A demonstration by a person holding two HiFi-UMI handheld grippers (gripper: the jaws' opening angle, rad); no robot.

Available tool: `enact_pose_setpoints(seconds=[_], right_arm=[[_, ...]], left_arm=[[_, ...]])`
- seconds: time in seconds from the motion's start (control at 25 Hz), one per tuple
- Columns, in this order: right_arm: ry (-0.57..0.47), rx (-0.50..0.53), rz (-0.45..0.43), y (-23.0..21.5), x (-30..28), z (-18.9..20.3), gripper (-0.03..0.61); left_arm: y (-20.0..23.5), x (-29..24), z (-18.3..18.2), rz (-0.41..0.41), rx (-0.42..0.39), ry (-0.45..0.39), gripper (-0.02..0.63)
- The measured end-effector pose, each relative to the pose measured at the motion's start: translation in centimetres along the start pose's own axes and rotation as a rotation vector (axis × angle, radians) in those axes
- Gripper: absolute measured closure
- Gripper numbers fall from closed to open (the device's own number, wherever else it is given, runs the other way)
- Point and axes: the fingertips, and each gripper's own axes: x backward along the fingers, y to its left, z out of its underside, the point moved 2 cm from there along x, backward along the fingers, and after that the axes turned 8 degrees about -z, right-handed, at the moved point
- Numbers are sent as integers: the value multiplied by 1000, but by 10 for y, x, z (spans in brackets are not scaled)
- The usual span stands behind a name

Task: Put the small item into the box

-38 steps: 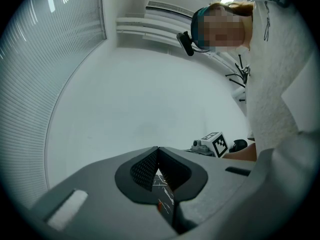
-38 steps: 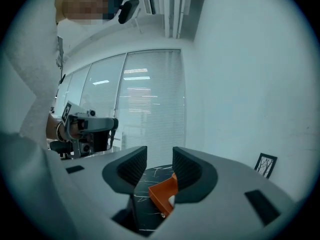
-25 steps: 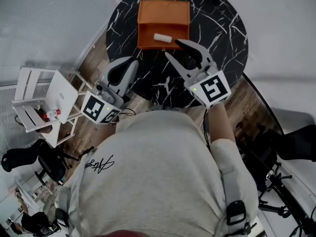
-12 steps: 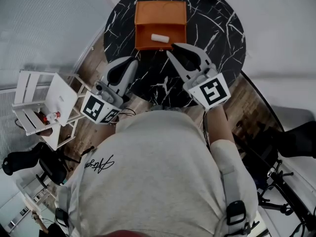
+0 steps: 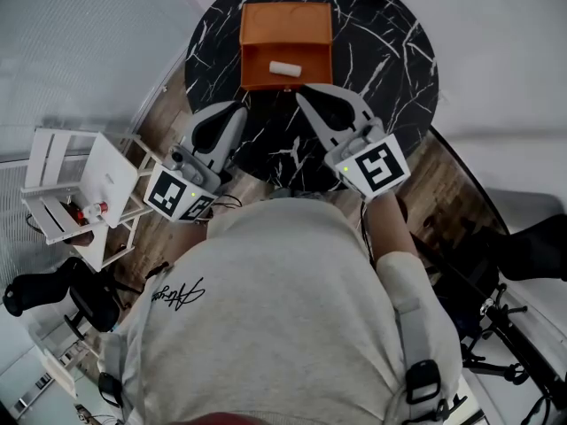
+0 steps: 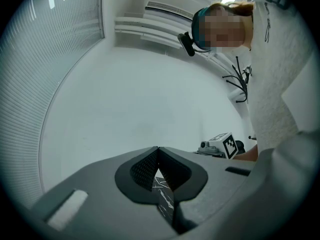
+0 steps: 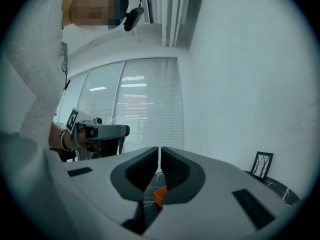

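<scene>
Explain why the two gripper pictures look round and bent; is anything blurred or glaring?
Head view: even light, sharp, box and item crisp. Left gripper view: fisheye circle, dark corners, blinds bowed, a mosaic patch laid over a face. Right gripper view: same fisheye, window bright with lamp reflections.

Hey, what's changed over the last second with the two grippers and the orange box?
The right gripper, wide open a second ago, has just been closing its fingers with nothing between them; they now stand almost together at the front of the box. The small item lies inside the box as before, and the left gripper stayed put, shut.
</scene>
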Motion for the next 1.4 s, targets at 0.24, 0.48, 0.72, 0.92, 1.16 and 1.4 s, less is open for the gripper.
enact_pose_setpoints(seconds=[0.24, 0.48, 0.72, 0.92, 1.16, 1.4], right_arm=[[-5, -7, 24, -1, 6, -2, 561], [-39, 12, 39, -3, 10, -7, 569], [0, -9, 55, 0, 15, -2, 569], [-7, -6, 49, 3, 14, -4, 569], [-47, 26, 47, 4, 13, -10, 571], [-6, -3, 44, 12, 10, -3, 571]], left_arm=[[-4, 2, -2, 5, -2, -2, 611], [-7, 4, -2, 9, -5, -3, 611], [-9, 4, -2, 9, -9, 3, 611], [-8, 6, -3, 4, -9, 3, 611], [-9, 8, 0, 3, -5, 3, 611], [-7, 9, 0, 2, -5, 1, 611]])
